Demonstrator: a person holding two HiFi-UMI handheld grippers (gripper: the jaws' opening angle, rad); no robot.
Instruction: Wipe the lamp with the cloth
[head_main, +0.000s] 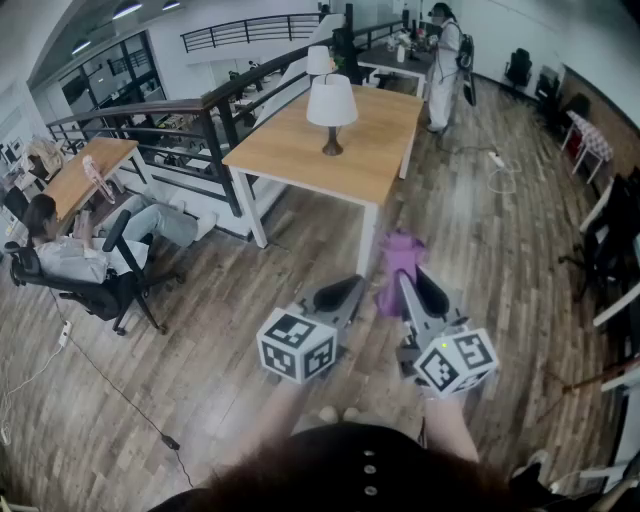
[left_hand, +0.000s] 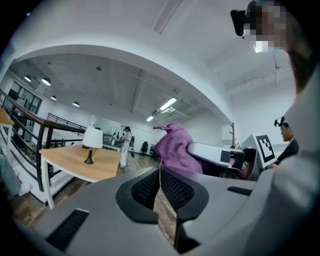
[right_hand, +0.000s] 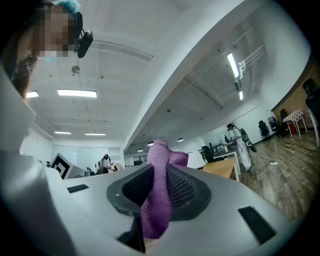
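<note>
A white-shaded lamp (head_main: 331, 108) on a dark base stands on a wooden table (head_main: 380, 170) ahead of me; in the left gripper view the lamp (left_hand: 92, 141) is small and far to the left. My right gripper (head_main: 407, 290) is shut on a purple cloth (head_main: 399, 268), which sticks up between its jaws as a fold of cloth (right_hand: 159, 192). My left gripper (head_main: 343, 292) is shut with nothing in it; its pads meet in a thin line, and the cloth (left_hand: 173, 151) shows beyond them. Both grippers are held over the floor, well short of the table.
A person sits in an office chair (head_main: 95, 285) at the left beside a railing (head_main: 170, 125). Another person in white (head_main: 445, 60) stands past the table's far end. A cable and power strip (head_main: 497, 160) lie on the wooden floor. Chairs and tables stand along the right.
</note>
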